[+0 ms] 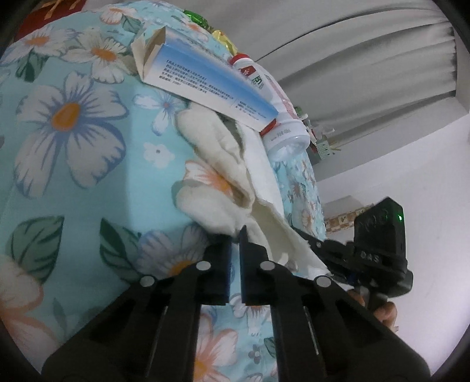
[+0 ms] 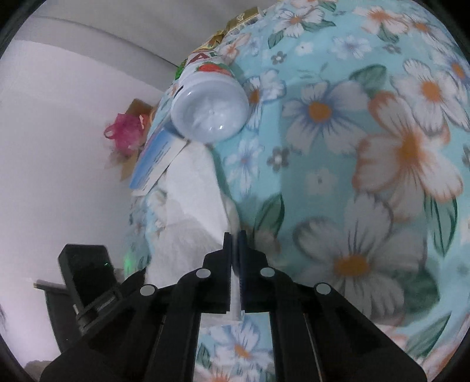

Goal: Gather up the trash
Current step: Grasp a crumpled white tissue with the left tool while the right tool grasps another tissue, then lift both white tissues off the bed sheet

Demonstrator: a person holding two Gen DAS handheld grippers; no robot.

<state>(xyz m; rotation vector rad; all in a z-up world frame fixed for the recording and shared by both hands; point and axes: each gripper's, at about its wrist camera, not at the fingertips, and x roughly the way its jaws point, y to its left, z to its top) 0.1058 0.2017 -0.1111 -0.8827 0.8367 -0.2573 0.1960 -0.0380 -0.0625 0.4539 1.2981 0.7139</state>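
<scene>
Where flowers spread, one bottle, one carton.

you have one white bottle, one blue-and-white carton, one crumpled white tissue and two candy wrappers.

Two wrist fisheye views, each looking forward and downward along its own gripper, close above a flower-printed bed cover. The left wrist view faces the trash pile from one side, the right wrist view from the opposite side. Both share the white tissue, the blue-and-white carton and the white plastic bottle; each also catches the other gripper's camera housing.
</scene>
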